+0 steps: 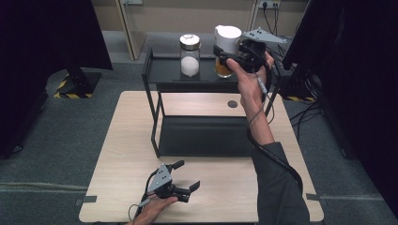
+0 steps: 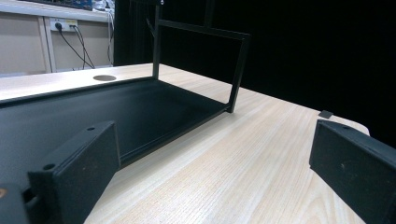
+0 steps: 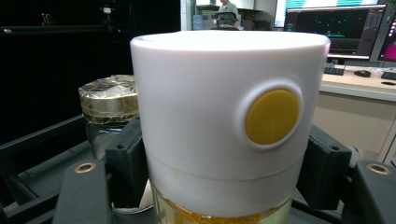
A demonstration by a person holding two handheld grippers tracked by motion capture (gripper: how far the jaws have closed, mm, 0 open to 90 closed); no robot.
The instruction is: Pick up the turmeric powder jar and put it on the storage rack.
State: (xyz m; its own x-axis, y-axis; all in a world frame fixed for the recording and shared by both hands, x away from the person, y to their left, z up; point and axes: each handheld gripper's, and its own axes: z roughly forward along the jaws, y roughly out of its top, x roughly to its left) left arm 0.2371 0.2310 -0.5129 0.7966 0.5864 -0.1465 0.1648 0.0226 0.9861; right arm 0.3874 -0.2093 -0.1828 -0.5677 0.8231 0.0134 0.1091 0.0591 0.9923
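On the rack's [image 1: 155, 70] top shelf, the right gripper [image 1: 229, 55] has its fingers [image 3: 123, 163] clamped on a jar [image 1: 226, 47] with a tall white lid and yellow-amber contents. Just beside it stands a glass jar [image 1: 190, 55] about half full of white powder. The left gripper [image 1: 184, 177] rests on the surface [image 1: 126, 154], fingers [image 2: 74, 172] apart, holding nothing.

The right gripper [image 1: 230, 55] is held high on an outstretched forearm, its fingers [image 3: 125, 163] clamped tight. The left gripper [image 1: 185, 176] lies low near the body, fingers [image 2: 74, 172] spread wide apart.
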